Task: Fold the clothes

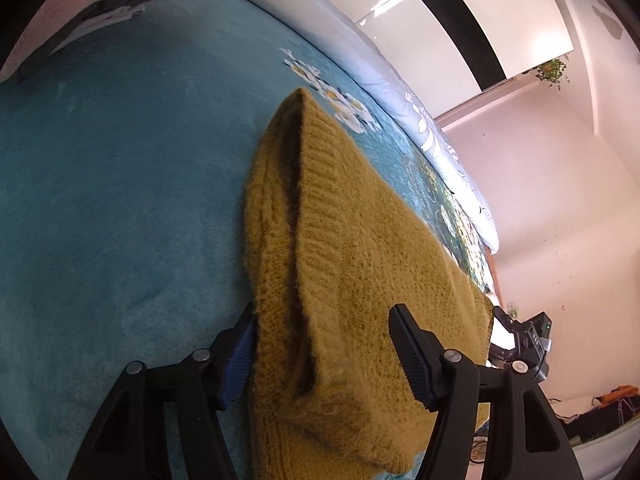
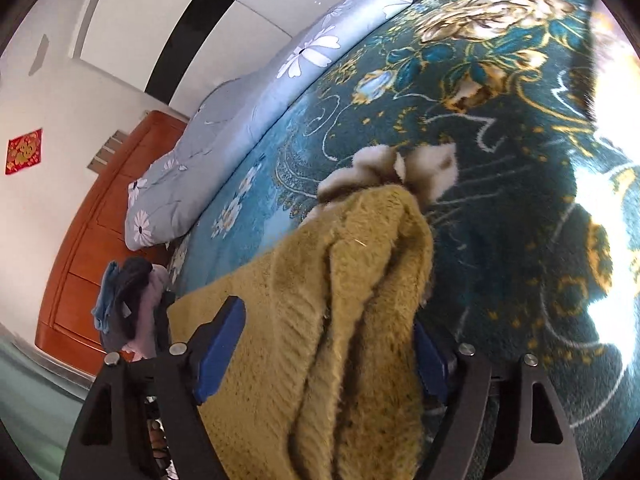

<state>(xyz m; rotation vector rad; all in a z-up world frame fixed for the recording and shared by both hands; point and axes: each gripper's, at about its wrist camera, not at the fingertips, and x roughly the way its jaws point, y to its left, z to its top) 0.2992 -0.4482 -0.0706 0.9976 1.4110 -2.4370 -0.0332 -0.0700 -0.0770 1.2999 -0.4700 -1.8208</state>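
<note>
Mustard knit fills the middle of the left wrist view: a folded sweater lies on a teal blanket, its ribbed edge running away from the camera. The left gripper straddles its near end with jaws wide; the left pad is partly hidden behind the knit, the right pad stands clear on top of the fabric, and neither visibly presses it. Past the sweater's far corner a dark device shows only in part. A quilt lies along the blanket's far edge, and dark clothes at the top are cut off by the frame.

From the right wrist, the sweater bunches in thick folds between the fingers of the right gripper, whose jaws stand wide; the right pad is mostly covered by fabric. A pale fluffy piece pokes out beyond the sweater; what it is cannot be told. Glare washes out the blanket at right. A clothes pile sits by a wooden headboard.
</note>
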